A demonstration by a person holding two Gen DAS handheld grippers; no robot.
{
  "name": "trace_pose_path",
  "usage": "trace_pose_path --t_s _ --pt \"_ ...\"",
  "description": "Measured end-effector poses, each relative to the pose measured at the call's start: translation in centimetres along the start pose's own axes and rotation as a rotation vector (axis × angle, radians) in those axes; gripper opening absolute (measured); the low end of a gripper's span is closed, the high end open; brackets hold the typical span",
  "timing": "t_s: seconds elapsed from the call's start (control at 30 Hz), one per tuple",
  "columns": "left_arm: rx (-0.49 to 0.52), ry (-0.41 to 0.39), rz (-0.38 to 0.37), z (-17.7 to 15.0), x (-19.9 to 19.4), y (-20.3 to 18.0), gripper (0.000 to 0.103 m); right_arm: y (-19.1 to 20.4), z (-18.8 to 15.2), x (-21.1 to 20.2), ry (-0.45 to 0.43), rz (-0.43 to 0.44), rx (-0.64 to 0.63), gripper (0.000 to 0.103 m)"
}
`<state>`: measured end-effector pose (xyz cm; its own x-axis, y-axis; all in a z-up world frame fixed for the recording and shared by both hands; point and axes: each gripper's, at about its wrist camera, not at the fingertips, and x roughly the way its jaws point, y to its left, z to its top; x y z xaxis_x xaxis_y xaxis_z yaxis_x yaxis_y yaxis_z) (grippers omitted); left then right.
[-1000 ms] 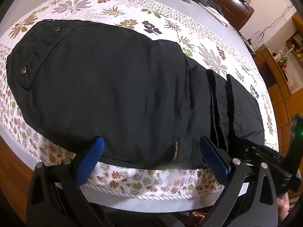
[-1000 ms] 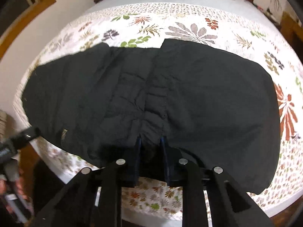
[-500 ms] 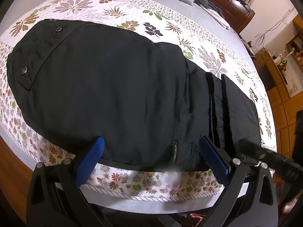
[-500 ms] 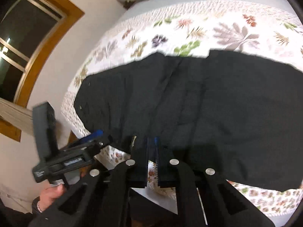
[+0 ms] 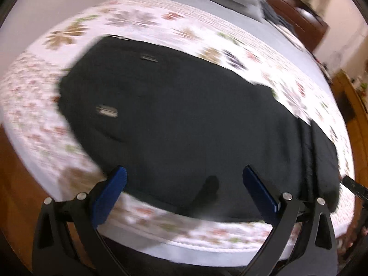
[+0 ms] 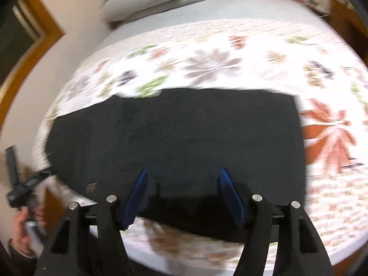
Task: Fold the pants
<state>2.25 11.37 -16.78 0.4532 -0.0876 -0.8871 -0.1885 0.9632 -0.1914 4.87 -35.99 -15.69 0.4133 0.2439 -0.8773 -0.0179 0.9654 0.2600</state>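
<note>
Pants (image 5: 188,126): black, laid flat on the floral bedspread (image 5: 142,23), near its front edge.
Left gripper (image 5: 184,184): jaws spread wide, nothing held, above the near hem.
Right gripper (image 6: 184,191): jaws spread, nothing gripped, over the near edge.
Sharpness: both views are blurred.

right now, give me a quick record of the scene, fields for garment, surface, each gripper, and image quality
garment: black pants, lying flat along the near edge of the bed
surface: floral quilt over a grey bed
left gripper: open, fingers spread over the near edge of the pants, nothing between them
right gripper: open, over the near edge of the pants, holding nothing
other: grey pillow at the head of the bed
image quality: both views blurred by motion, fine detail unclear
</note>
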Motion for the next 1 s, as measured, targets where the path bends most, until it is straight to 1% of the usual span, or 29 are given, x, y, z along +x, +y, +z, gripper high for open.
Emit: trace_pose_path --t_s 0.03,0.1,0.17,0.23,0.3,0.4,0.43,0.47,0.53,0.67,0.8,0.87,0.9,0.93,1.0 --pt "-0.022 -0.003 0.023 0.5 -0.2 1.6 0.1 -1.4 0.2 -0.2 -0.006 -0.04 0.013 0.069" --pt "-0.083 -0.009 0.002 1.5 -0.3 4.8 0.1 -3.6 0.2 -0.5 -0.013 -0.086 0.042 0.07" --pt "-0.141 -0.005 -0.016 2.5 -0.2 7.1 0.1 -4.7 0.0 -0.4 -0.011 -0.112 0.059 0.071" --pt "-0.222 0.008 -0.081 3.2 0.3 9.3 0.1 -5.6 -0.3 0.0 -0.005 -0.116 0.082 0.072" --pt "-0.302 -0.002 -0.156 3.4 0.7 11.2 0.1 -5.8 -0.8 0.6 0.006 -0.11 0.102 0.073" --pt "-0.407 -0.014 -0.206 3.3 1.4 13.2 0.099 -5.7 -1.1 1.0 0.015 -0.119 0.09 0.076" --pt "-0.431 -0.018 -0.234 3.1 1.7 13.5 0.099 -5.4 -1.2 1.1 0.016 -0.131 0.071 0.077" --pt "-0.465 -0.018 -0.278 3.0 2.1 13.9 0.099 -5.0 -1.2 1.3 0.018 -0.143 0.048 0.08" --pt "-0.513 -0.018 -0.312 2.7 2.8 14.3 0.099 -4.4 -1.2 1.5 0.019 -0.152 0.024 0.081" --pt "-0.58 -0.045 -0.349 2.6 3.4 14.5 0.099 -4.3 -1.1 1.8 0.025 -0.146 0.027 0.085" --pt "-0.614 -0.065 -0.392 2.8 3.7 14.6 0.099 -4.3 -1.1 2.0 0.033 -0.143 0.028 0.087" --pt "-0.626 -0.091 -0.483 3.0 3.9 14.5 0.096 -4.3 -1.1 2.1 0.038 -0.145 0.027 0.087" --pt "-0.631 -0.089 -0.505 3.5 4.3 14.3 0.095 -4.3 -1.1 2.2 0.039 -0.147 0.026 0.088" --pt "-0.625 -0.084 -0.511 3.6 4.5 13.9 0.095 -4.2 -1.1 2.3 0.041 -0.148 0.024 0.089" --pt "-0.572 -0.054 -0.465 4.2 5.1 13.0 0.095 -4.1 -1.1 2.4 0.044 -0.151 0.019 0.09"
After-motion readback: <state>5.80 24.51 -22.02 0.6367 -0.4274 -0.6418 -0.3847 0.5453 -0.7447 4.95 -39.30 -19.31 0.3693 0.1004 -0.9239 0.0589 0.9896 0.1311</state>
